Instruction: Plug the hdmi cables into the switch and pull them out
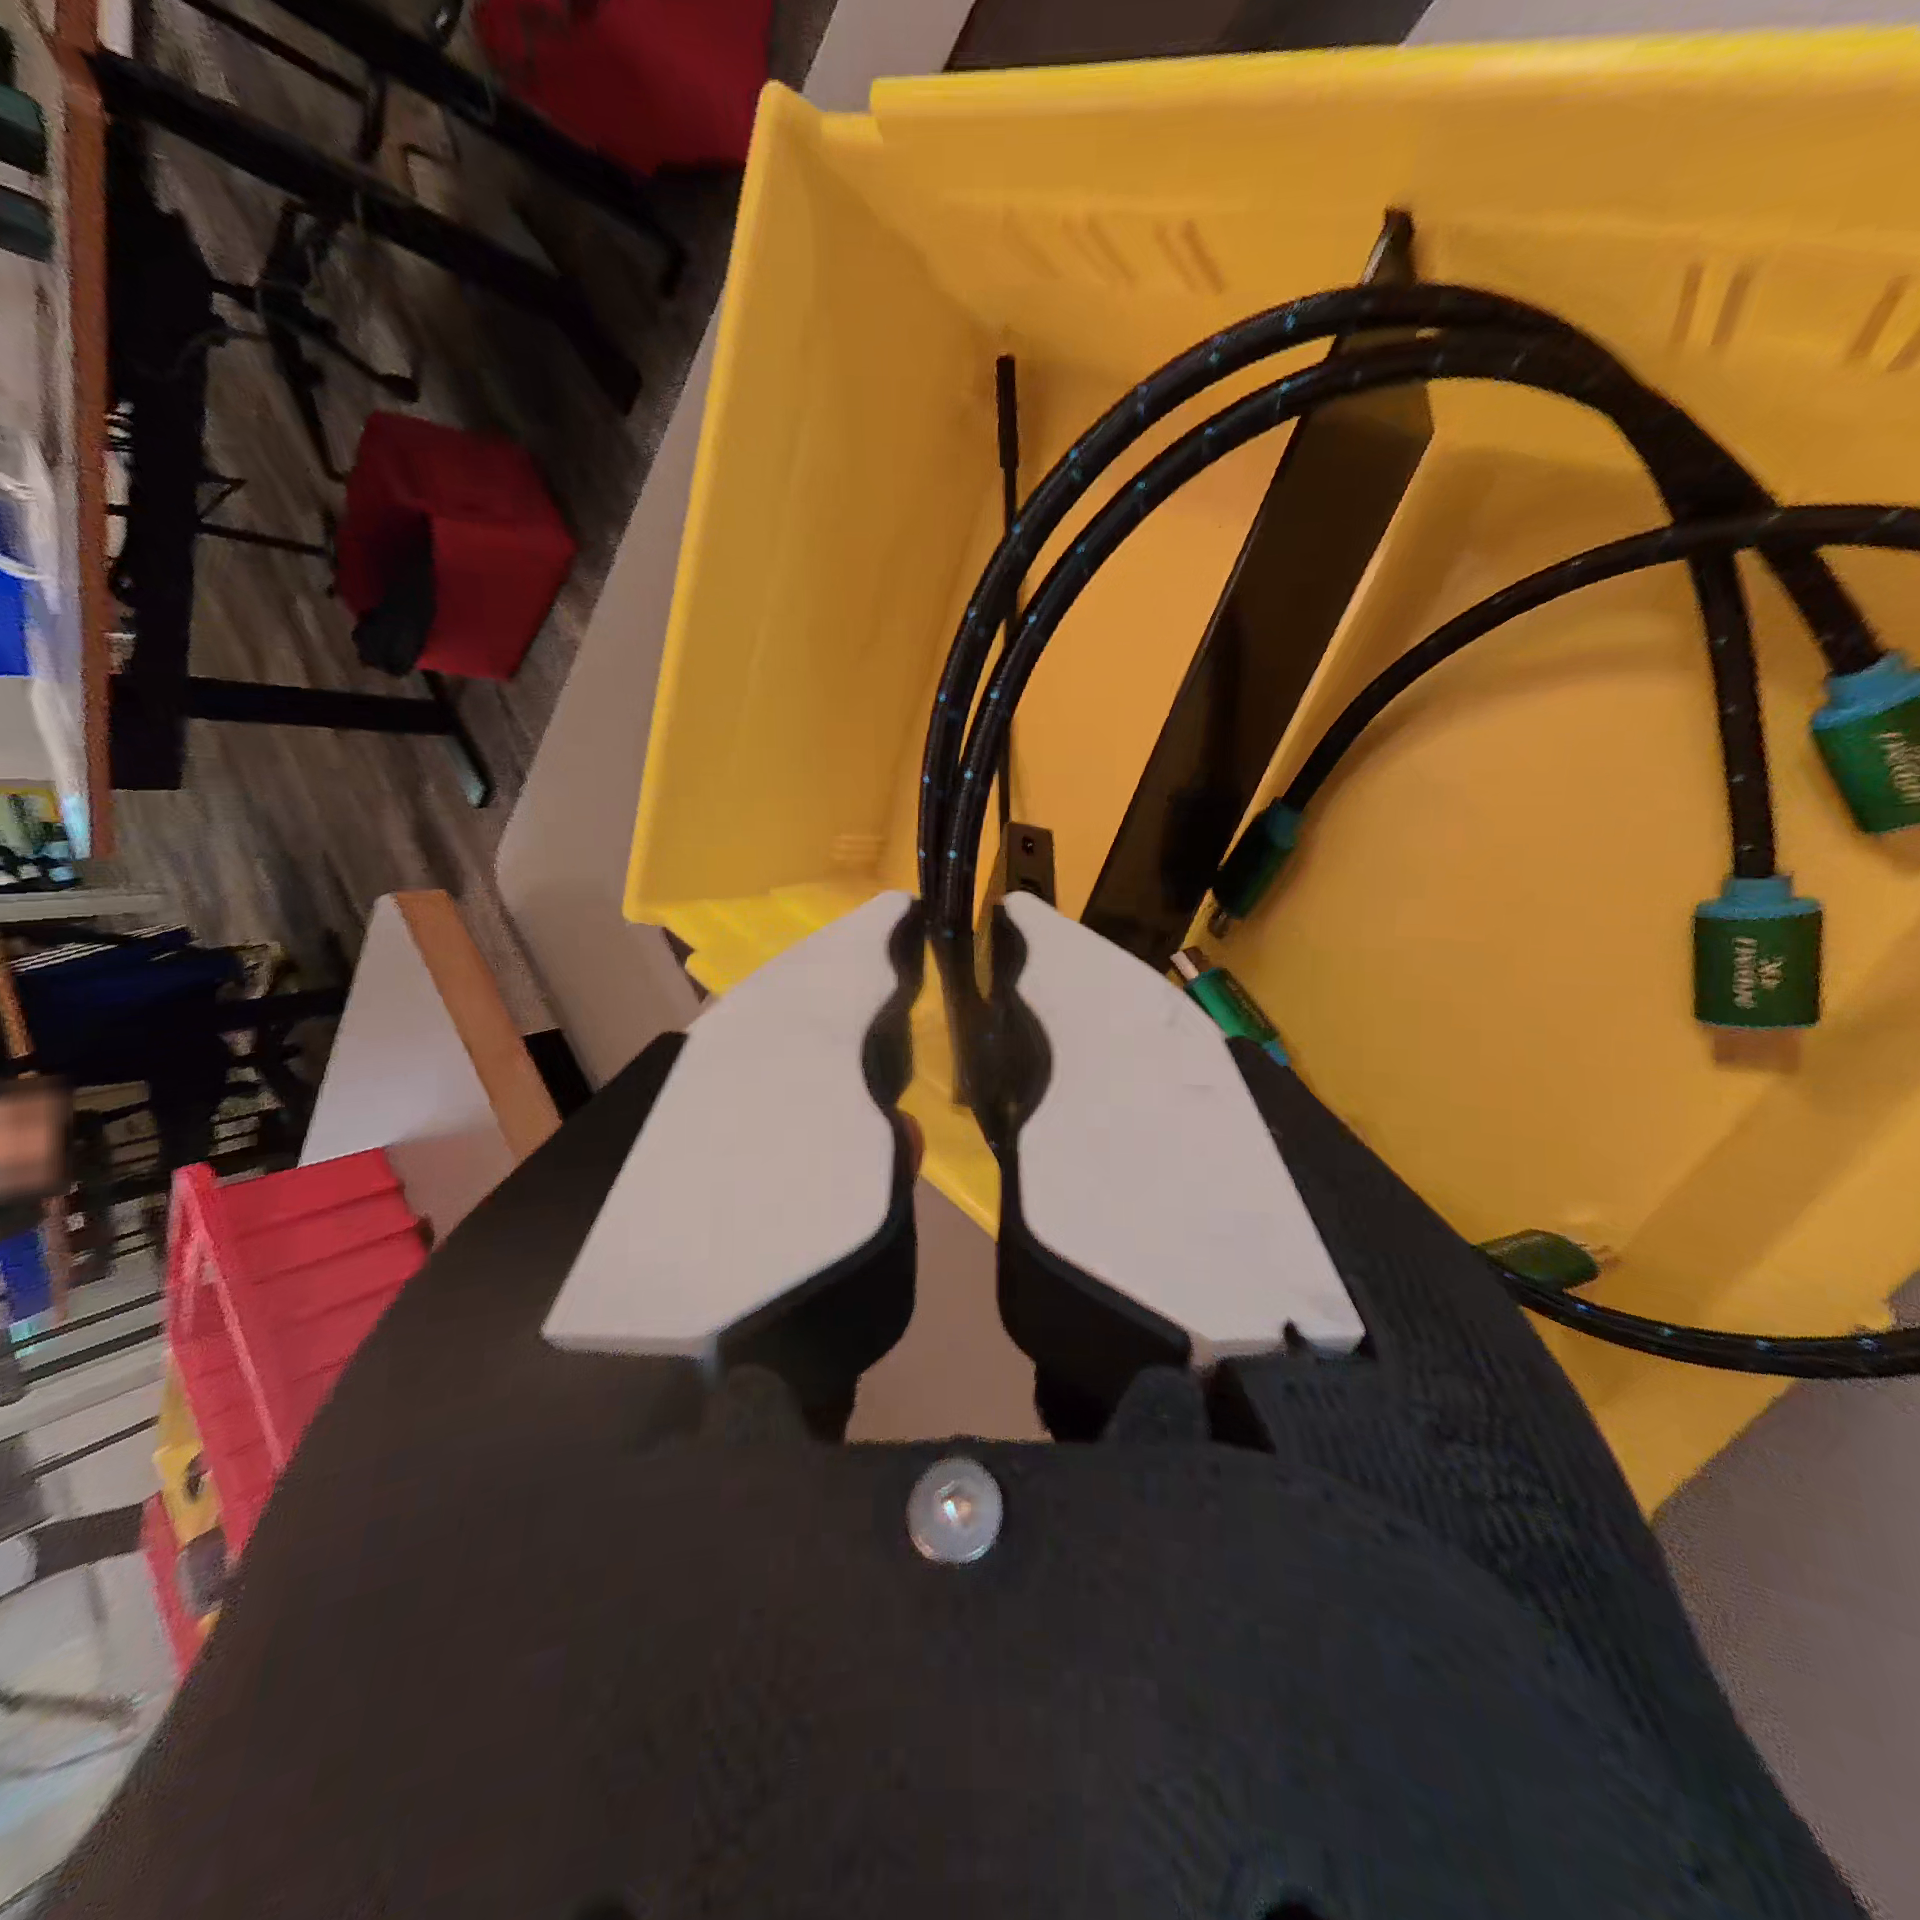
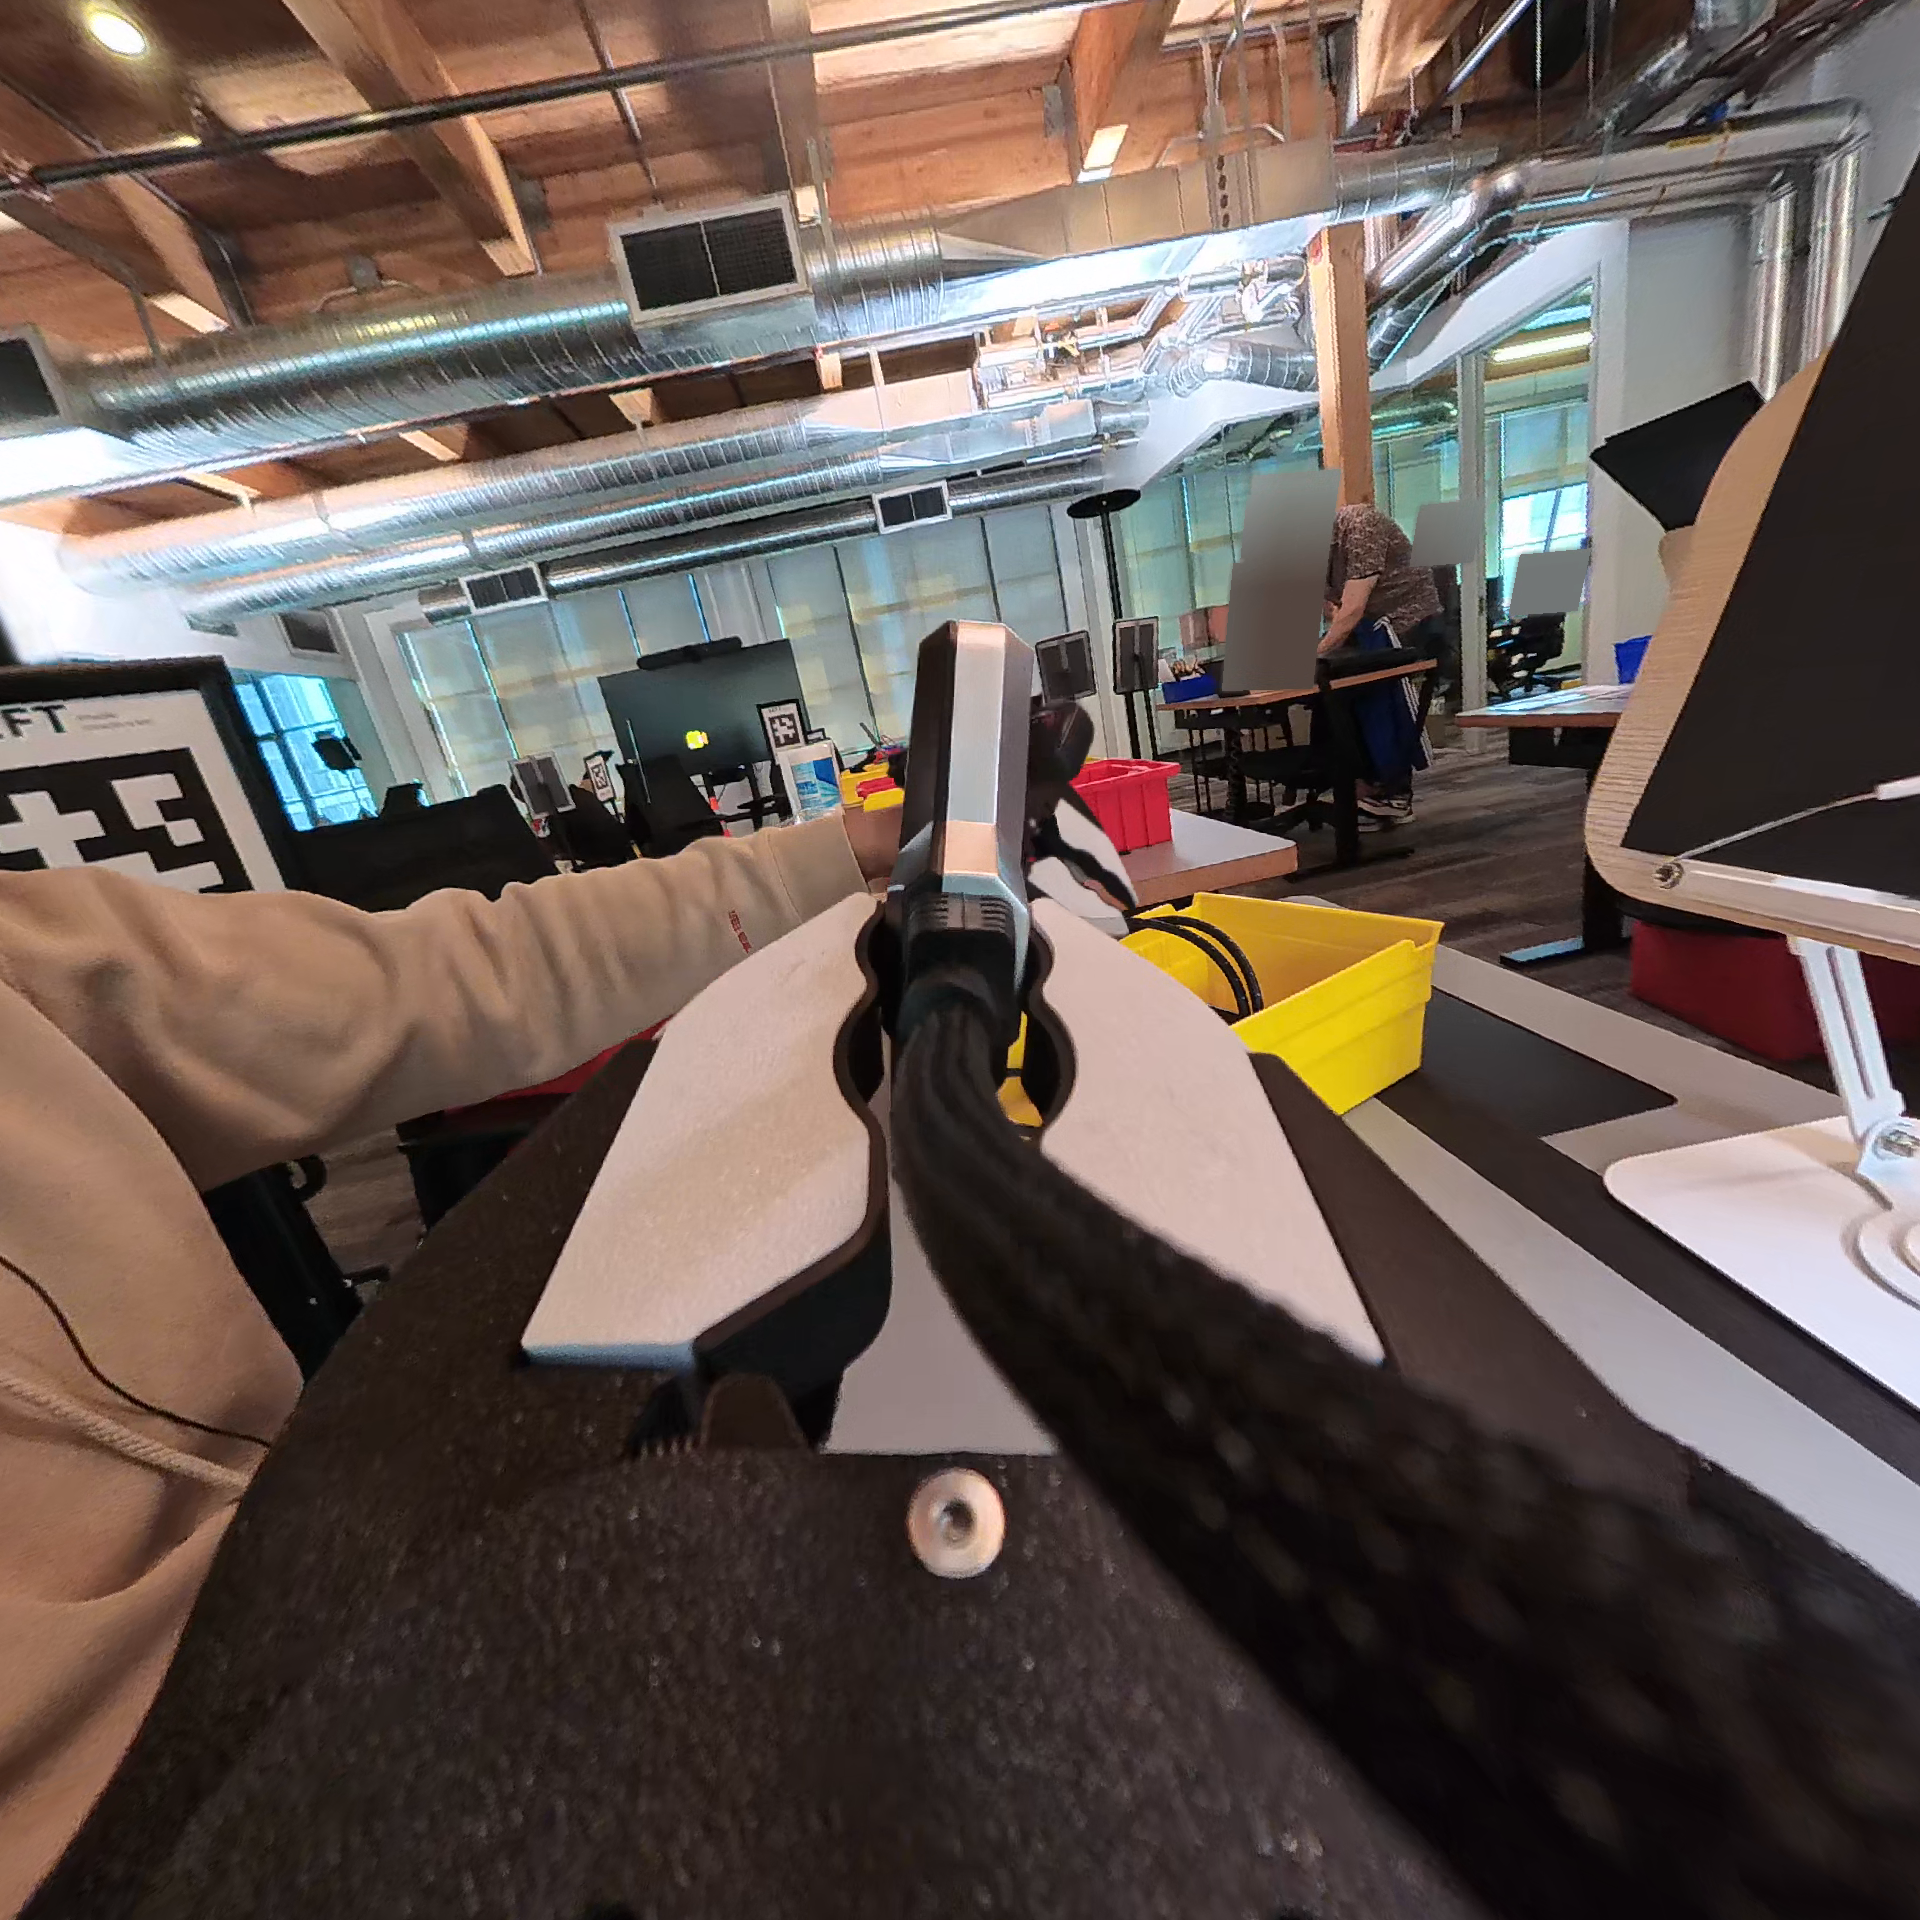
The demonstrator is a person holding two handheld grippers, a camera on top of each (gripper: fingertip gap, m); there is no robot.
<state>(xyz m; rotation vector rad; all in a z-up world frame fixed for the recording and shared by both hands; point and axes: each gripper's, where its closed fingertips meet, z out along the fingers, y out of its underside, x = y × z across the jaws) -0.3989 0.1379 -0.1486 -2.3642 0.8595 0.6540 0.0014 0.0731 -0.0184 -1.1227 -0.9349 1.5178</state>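
Right hand-held gripper (image 2: 958, 940): white fingers pinching a black cable plug (image 2: 961, 930) at its ribbed collar. The plug sits at the near end of the switch (image 2: 961, 748), a slim black and silver box held above the table, long axis running up and away from the camera. The thick braided cable (image 2: 1195, 1351) trails back over the gripper body toward the lower right.

Left hand-held gripper (image 1: 956, 914): fingers close together around black braided HDMI cables (image 1: 1039, 582); actual clamping cannot be told through the blur.

Yellow bin (image 1: 831, 499) on the table (image 2: 1496, 1216): holds the looped cables, with green connectors (image 1: 1756, 961) lying on the floor of its right part, and a black divider (image 1: 1278, 644) standing across it. A beige sleeve (image 2: 416, 987) reaches in from the left.
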